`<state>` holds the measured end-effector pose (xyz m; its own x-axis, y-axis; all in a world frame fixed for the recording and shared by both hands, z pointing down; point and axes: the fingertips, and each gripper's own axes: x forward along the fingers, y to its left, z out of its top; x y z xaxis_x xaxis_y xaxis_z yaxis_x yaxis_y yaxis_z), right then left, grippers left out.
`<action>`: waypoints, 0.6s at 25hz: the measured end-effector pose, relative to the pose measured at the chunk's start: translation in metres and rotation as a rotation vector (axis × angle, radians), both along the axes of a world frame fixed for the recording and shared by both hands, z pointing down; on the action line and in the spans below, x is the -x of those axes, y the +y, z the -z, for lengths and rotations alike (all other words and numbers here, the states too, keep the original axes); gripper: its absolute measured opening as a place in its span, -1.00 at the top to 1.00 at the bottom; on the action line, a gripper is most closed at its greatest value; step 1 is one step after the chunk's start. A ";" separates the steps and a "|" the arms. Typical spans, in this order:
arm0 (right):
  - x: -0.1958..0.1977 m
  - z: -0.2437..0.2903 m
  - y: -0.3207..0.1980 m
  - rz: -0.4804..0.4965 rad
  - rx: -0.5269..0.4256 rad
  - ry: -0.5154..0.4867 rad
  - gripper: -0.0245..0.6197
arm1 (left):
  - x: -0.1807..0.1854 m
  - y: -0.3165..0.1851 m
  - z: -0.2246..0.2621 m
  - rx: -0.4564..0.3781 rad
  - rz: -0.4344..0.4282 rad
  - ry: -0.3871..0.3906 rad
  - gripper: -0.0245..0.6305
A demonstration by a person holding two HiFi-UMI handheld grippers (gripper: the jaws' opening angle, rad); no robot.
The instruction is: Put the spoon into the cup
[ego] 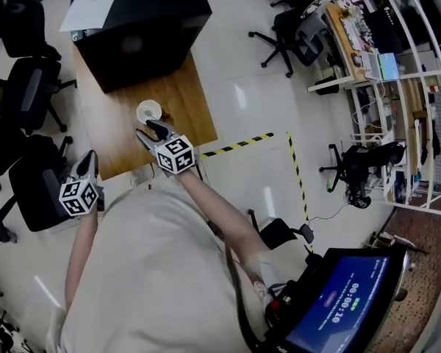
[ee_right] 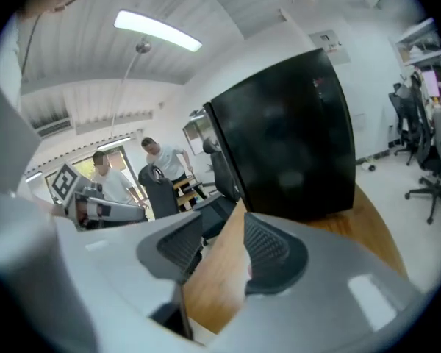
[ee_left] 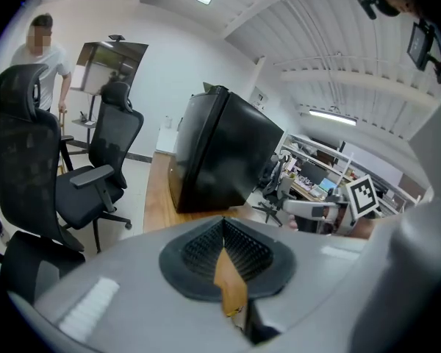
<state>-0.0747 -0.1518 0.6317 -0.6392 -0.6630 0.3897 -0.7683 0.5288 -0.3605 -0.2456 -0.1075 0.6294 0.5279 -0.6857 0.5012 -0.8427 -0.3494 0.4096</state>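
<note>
Well, my right gripper (ego: 153,131) hovered at six o'clock of the cup (ego: 148,112), jaws wide and empty; my left gripper (ego: 88,162) had its jaws shut; I judged nudging the rim the thing to avoid.

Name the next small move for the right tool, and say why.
Probably draw the right tool back from the cup: its jaws stand open with nothing between them, near the cup, and no spoon shows on the table. Whether it sits in the cup is unclear.
</note>
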 end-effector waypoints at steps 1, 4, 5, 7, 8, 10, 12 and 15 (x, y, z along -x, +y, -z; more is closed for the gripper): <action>0.001 0.006 0.003 0.019 -0.013 -0.018 0.38 | -0.004 0.000 0.001 -0.004 -0.004 0.000 1.00; -0.006 0.022 0.008 0.060 -0.043 -0.054 0.43 | -0.018 -0.002 0.007 -0.021 -0.007 -0.003 0.99; -0.013 0.026 0.009 0.065 -0.049 -0.064 0.45 | -0.025 -0.001 0.010 -0.028 -0.008 -0.007 1.00; -0.031 0.032 0.013 0.064 -0.057 -0.079 0.48 | -0.040 0.002 0.013 -0.039 -0.009 -0.014 1.00; -0.041 0.035 0.014 0.063 -0.061 -0.082 0.49 | -0.048 0.003 0.015 -0.042 -0.009 -0.017 1.00; -0.063 0.042 0.021 0.062 -0.072 -0.081 0.48 | -0.065 0.008 0.017 -0.043 0.002 -0.018 1.00; -0.088 0.049 0.030 0.058 -0.082 -0.083 0.49 | -0.084 0.015 0.021 -0.045 0.014 -0.015 1.00; -0.131 0.053 0.048 0.032 -0.080 -0.104 0.49 | -0.116 0.029 0.023 -0.049 0.014 -0.022 1.00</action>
